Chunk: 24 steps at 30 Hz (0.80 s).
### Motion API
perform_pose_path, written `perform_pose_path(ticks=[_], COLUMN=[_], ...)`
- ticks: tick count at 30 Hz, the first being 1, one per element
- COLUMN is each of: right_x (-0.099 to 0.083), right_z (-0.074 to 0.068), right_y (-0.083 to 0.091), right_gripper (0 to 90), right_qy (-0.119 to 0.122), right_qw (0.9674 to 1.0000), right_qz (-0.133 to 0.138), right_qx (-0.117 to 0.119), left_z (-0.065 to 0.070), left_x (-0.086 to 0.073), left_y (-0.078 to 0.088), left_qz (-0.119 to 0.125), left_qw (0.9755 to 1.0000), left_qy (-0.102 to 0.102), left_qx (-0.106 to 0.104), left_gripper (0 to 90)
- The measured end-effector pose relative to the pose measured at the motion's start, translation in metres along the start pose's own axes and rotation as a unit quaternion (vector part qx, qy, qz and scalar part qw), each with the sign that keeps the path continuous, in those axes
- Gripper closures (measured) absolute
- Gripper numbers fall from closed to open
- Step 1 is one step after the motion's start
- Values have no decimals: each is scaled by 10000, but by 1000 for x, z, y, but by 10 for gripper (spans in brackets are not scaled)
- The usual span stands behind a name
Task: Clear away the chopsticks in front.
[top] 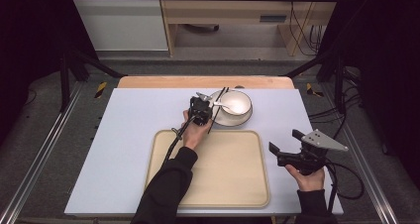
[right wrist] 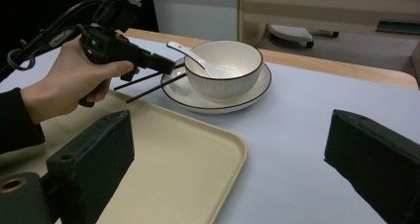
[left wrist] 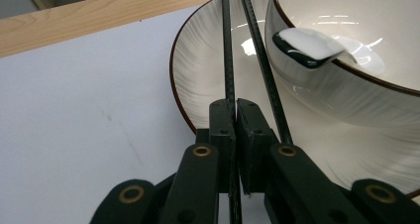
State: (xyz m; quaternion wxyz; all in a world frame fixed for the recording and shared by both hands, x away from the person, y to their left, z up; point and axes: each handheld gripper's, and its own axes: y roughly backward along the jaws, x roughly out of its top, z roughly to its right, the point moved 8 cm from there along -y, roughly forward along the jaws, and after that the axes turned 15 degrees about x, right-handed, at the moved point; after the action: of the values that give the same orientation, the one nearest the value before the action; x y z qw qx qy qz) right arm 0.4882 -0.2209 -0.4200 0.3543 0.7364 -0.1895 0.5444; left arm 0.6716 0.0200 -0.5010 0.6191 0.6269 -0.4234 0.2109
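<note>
We note the left hand-held gripper (left wrist: 236, 116) is clamped on one black chopstick (left wrist: 227, 50), pads pressed on its shaft near the lower end; the second chopstick (left wrist: 262, 60) lies just beside the outer pad, outside the grip, its far part leaning on the saucer (left wrist: 198, 65). Both sticks rest across the saucer's rim (top: 216, 116), left of the white bowl (top: 236, 105), in which the white ceramic spoon (right wrist: 190, 58) lies with its handle out over the rim. Judgement: the step in hand is lifting the chopsticks off the saucer, presumably toward the beige tray (top: 247, 184). With a single stick held, we would lift straight and slowly, keep it level so it does not pivot in the pads, and watch that the free stick does not roll off the rim or get dragged. The spoon handle is near the grip, so draw back toward the tray, not sideways at the bowl. The right hand-held gripper (top: 285, 144) hangs with jaws wide apart, holding nothing, over the worktop (top: 124, 135) at the tray's right edge, well apart from the dishes. The tray's raised lip wants clearing; its bare surface leaves ample room to set things down.
</note>
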Motion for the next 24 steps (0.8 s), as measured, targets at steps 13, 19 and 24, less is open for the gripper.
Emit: perform_pose_path(ticks=[13, 19, 24], right_x=[0, 1, 1], right_z=[1, 1, 0], right_y=[1, 3, 3], right_gripper=[52, 52, 51], right_qy=[16, 21, 42], right_qw=[10000, 10000, 10000], right_qz=[19, 68, 50], right_qx=[-24, -46, -55], left_z=[-22, -33, -44], left_x=[0, -10, -22], left_y=[32, 51, 68], left_qz=[196, 262, 338], left_qw=[9998, 9994, 9988], left_qy=[72, 159, 265], left_qx=[34, 130, 240], left_gripper=[854, 854, 854])
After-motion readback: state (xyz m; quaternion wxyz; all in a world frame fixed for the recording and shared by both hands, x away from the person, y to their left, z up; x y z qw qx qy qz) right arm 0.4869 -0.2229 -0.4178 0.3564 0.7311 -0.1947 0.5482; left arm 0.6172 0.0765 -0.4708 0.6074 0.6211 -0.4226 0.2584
